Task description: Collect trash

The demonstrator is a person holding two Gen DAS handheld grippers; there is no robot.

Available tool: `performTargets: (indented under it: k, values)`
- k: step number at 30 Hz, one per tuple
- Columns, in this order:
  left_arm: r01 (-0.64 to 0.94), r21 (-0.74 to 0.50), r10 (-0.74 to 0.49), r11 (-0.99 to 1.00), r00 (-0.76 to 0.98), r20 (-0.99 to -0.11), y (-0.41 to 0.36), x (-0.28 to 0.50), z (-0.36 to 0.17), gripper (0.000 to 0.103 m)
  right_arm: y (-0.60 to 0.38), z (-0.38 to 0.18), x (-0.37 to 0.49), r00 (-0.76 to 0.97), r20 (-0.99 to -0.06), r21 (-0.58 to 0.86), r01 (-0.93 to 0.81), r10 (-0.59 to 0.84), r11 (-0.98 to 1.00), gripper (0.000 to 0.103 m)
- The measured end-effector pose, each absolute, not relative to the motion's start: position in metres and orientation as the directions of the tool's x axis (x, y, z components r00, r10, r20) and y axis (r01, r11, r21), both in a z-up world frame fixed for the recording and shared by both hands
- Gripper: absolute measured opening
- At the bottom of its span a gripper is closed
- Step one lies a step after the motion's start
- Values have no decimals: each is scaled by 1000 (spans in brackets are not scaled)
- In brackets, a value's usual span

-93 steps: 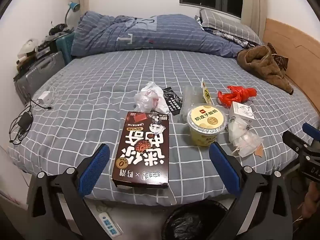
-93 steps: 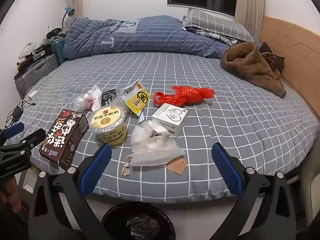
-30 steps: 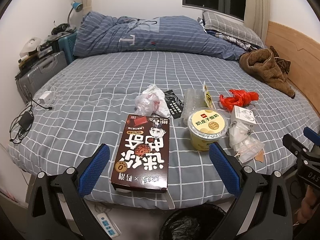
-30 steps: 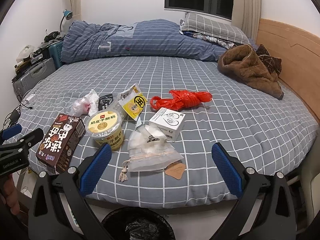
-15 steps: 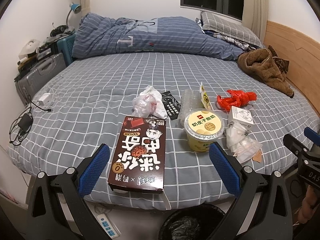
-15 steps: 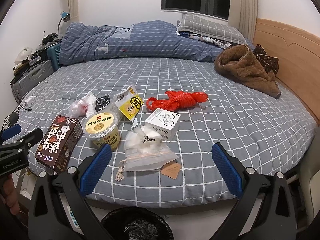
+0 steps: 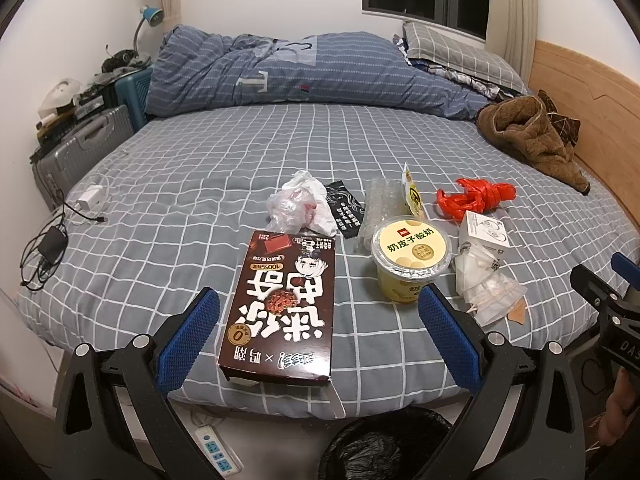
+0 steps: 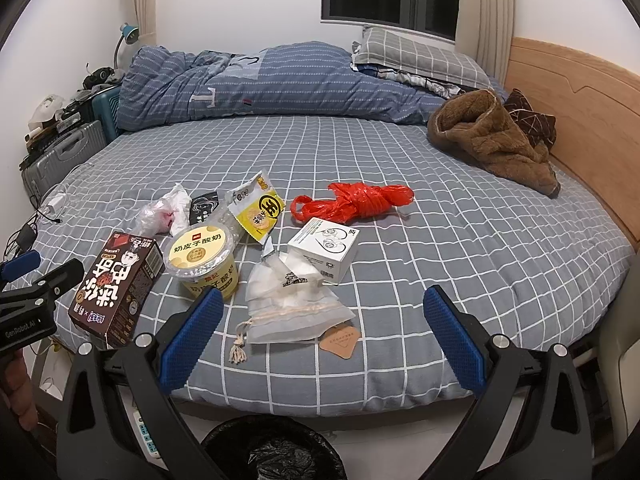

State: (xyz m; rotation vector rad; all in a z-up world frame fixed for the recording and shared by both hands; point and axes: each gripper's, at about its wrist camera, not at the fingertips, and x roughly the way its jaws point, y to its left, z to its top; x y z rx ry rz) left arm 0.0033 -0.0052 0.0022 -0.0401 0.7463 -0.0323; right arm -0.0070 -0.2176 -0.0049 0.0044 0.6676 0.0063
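Trash sits bunched near the bed's (image 7: 160, 184) front edge: brown chocolate box (image 7: 280, 308) right at the edge, yellow yogurt cup (image 7: 408, 256) beside it, white drawstring pouch (image 8: 292, 300) touching the small white carton (image 8: 326, 250), red plastic bag (image 8: 352, 200) farther in. Left gripper (image 7: 320, 336) spread wide, hovering over the box. Right gripper (image 8: 320, 340) spread too, above the pouch. Black-lined bin (image 8: 272, 452) on the floor below the edge.
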Motion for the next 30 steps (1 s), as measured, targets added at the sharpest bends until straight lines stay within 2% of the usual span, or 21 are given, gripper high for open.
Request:
performTargets:
  k: [8, 18, 30]
  values:
    - [-4, -41, -26, 999, 710, -704, 0, 15, -9, 97, -218, -8, 6, 781, -625, 3, 3, -1, 1000, 96]
    - [-40, 9, 33, 999, 640, -767, 10, 46, -40, 97, -209, -29, 65, 724, -690, 7, 29, -16, 1000, 96]
    - [-42, -35, -6, 999, 552, -834, 18, 74, -76, 97, -210, -70, 153, 629, -775, -9, 73, -53, 997, 96]
